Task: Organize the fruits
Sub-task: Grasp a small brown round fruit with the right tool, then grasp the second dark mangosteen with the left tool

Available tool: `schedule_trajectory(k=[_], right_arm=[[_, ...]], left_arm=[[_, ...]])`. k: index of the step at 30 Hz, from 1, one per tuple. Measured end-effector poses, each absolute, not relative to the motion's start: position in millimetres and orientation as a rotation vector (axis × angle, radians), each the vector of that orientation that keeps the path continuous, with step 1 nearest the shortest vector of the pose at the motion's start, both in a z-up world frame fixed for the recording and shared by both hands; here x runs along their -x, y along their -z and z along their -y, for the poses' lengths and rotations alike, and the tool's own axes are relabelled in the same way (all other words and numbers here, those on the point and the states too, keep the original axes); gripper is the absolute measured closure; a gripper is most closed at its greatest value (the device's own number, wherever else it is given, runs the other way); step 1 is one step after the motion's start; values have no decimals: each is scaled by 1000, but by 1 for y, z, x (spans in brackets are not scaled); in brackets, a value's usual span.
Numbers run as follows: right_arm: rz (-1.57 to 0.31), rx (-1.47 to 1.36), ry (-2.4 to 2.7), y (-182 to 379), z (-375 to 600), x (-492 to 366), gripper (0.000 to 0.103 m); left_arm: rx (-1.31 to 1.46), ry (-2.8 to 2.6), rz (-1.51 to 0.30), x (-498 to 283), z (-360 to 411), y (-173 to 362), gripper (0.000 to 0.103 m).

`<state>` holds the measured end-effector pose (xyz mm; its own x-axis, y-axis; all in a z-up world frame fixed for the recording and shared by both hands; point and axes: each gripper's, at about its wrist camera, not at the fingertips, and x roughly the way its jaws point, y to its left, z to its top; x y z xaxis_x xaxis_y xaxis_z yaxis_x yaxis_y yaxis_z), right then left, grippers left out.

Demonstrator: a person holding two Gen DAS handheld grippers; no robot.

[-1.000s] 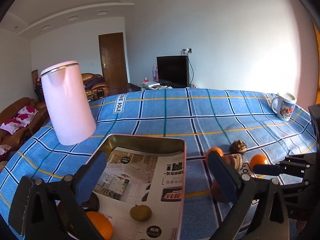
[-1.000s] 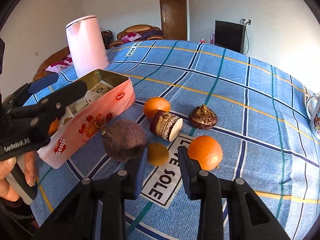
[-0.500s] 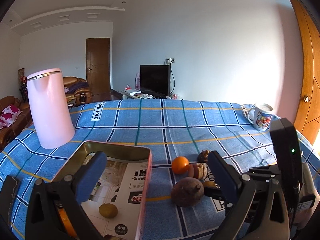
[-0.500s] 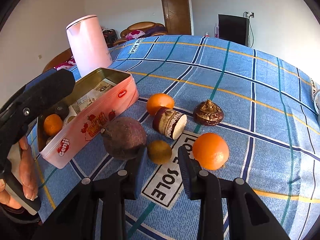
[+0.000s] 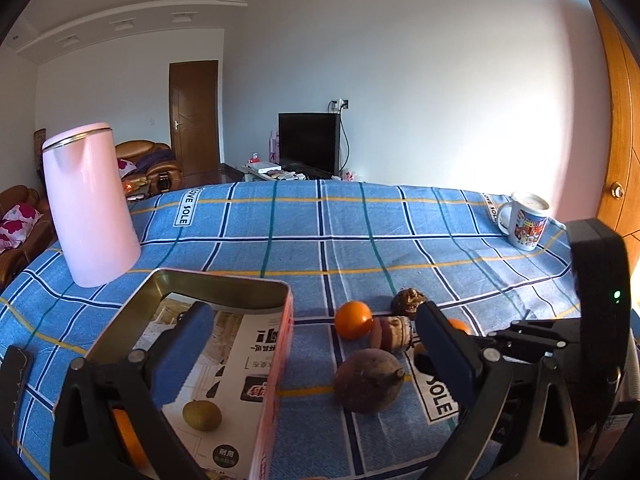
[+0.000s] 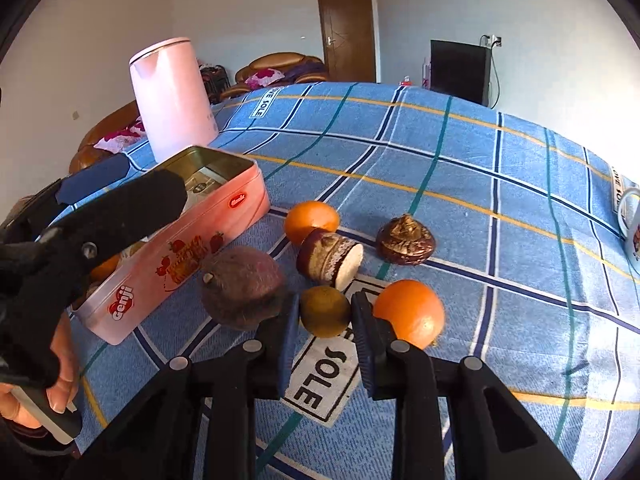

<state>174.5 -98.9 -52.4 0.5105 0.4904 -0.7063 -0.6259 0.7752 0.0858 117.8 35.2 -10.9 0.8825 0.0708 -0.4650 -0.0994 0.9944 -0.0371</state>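
A pink open tin (image 6: 172, 264) lies on the blue checked cloth; in the left wrist view the tin (image 5: 280, 344) holds a small green-brown fruit (image 5: 202, 415) and an orange (image 5: 124, 436). My right gripper (image 6: 325, 314) has its jaws around a small green-brown fruit (image 6: 325, 311) on the cloth, close on both sides. Beside it lie an orange (image 6: 410, 314), a second orange (image 6: 311, 221), a dark round fruit (image 6: 242, 286), a cut brown piece (image 6: 330, 258) and a brown lumpy fruit (image 6: 406, 240). My left gripper (image 5: 312, 344) is open and empty above the tin's right wall.
A tall pink kettle (image 5: 90, 204) stands behind the tin at the left. A printed mug (image 5: 524, 220) stands at the table's far right corner. The table edge runs along the far side, with a TV and sofa beyond.
My right gripper has moved forward, so its jaws now flank the small green-brown fruit. My left gripper has swung right, bringing the fruit cluster into its view.
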Motion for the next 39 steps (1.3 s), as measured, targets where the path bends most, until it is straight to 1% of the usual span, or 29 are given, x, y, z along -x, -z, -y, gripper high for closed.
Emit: schedule_trajectory(k=[6,9,14,15,17,19,23,27,28,29,30,36,39], right_arm=[[-701,116,-583,41,132,-168,75],[-690,85,-561,39,145,-169,75],[-684,73,-561,39,147,-170,75],[-680,75,-561,38,147,-169,75],[-679,73,-562,38,147,-169,75],[-681,66,-564,39,148,-169,75],[-680,58,-568,39,149,-168,75],[-679,55,-569,39,149,-168,75],[-680,53,-569,39,150,-168,75],[-681,51,-569,39,150,-169,75],[-682,51,-569,39,150,-169,75],[-679,40,-570,38,151,-169,75],[-662,31,-578,37,153,-166,75]], left_arm=[[-12,-95,-503,-122,-22,15,0],[-39,-71,-558,-129,-15,23,0],[-70,-54,-615,-137,-6,33,4],[-74,-50,-638,-140,-5,36,6],[-85,-31,-678,-146,-2,42,26],[-93,-3,-723,-151,1,48,26],[-93,-12,-722,-153,4,49,27],[-94,-7,-772,-162,4,55,27],[-99,-4,-785,-164,5,56,34],[-99,5,-797,-166,5,58,46],[-100,19,-804,-167,6,59,50],[-100,17,-789,-164,6,57,52],[-91,13,-758,-159,4,55,56]])
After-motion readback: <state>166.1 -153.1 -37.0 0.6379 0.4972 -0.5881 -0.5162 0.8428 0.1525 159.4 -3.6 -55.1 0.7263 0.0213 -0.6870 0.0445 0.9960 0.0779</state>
